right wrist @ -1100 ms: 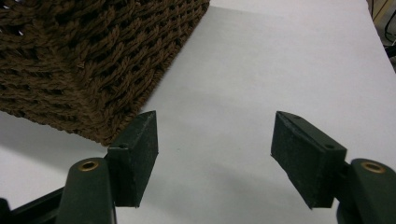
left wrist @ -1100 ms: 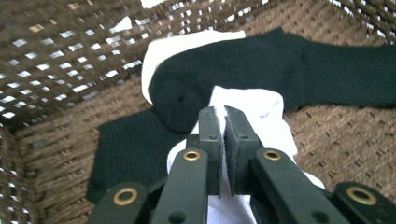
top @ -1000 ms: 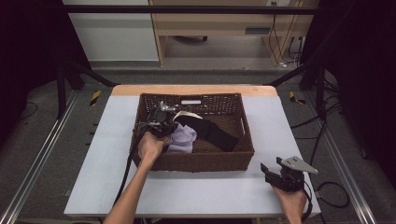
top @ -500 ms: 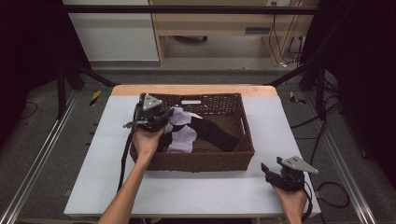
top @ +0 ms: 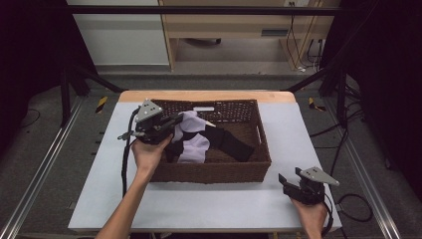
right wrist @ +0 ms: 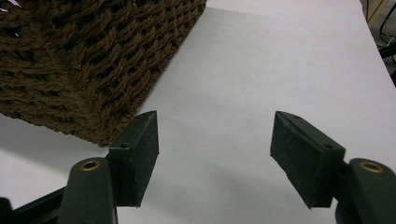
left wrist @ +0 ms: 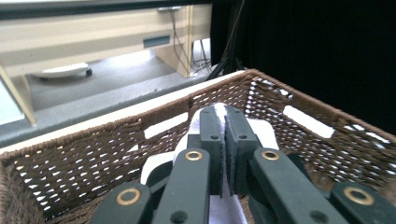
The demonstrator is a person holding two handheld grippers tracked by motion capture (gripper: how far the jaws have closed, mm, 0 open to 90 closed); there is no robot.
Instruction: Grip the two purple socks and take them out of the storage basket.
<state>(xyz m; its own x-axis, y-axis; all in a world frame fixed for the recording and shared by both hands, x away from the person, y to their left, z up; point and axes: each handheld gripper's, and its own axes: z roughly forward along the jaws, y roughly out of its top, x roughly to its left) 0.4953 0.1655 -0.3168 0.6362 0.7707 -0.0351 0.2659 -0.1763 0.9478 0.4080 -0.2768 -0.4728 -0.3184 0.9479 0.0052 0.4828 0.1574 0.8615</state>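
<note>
We've got the left gripper (top: 171, 124) clamped on a soft lilac-white cloth (top: 191, 144) drooping below its jaws; right gripper (top: 291, 183) jaws apart

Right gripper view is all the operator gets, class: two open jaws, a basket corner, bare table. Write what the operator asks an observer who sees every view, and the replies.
Operator: What is in the basket?
Observer: The wicker basket holds a lavender cloth and a black garment.
Operator: Where is the left gripper?
Observer: The left gripper hangs over the basket's left end.
Operator: Is it gripping anything?
Observer: In the left gripper view its jaws are shut on the lavender cloth, which hangs from them in the high view.
</note>
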